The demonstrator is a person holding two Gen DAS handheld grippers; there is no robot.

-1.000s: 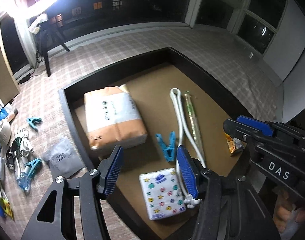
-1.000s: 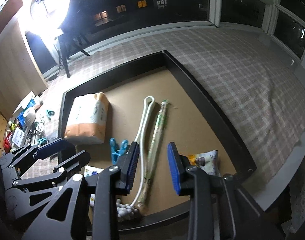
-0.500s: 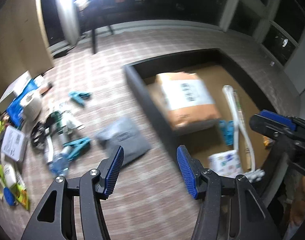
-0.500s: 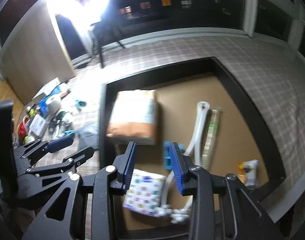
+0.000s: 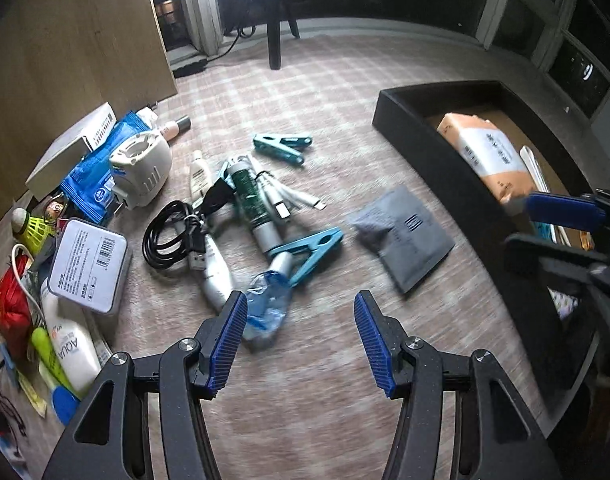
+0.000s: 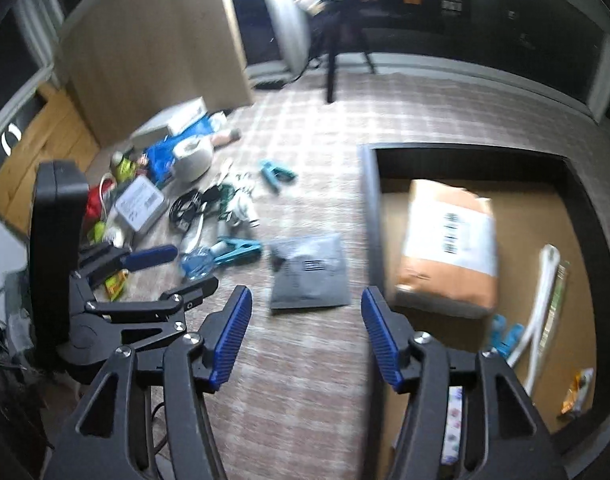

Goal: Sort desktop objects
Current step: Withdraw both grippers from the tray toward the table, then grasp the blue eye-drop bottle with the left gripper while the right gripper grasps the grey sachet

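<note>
We read "AQUA" on the white bottle (image 5: 75,350); tin's (image 5: 88,266) barcode label and parcel's (image 5: 489,157) print: illegible.

a home room at night: a desk under a plaid cloth (image 5: 329,92), dark windows (image 5: 581,68), a wooden cabinet (image 5: 65,40), and household clutter such as a lotion bottle (image 5: 71,344) and clothes pegs (image 5: 283,146).

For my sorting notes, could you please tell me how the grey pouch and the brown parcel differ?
The grey pouch lies flat and thin on the checked cloth, outside the tray; the brown parcel is bulkier, sits inside the tray and carries a white barcode label. Neither is held by a gripper.
</note>
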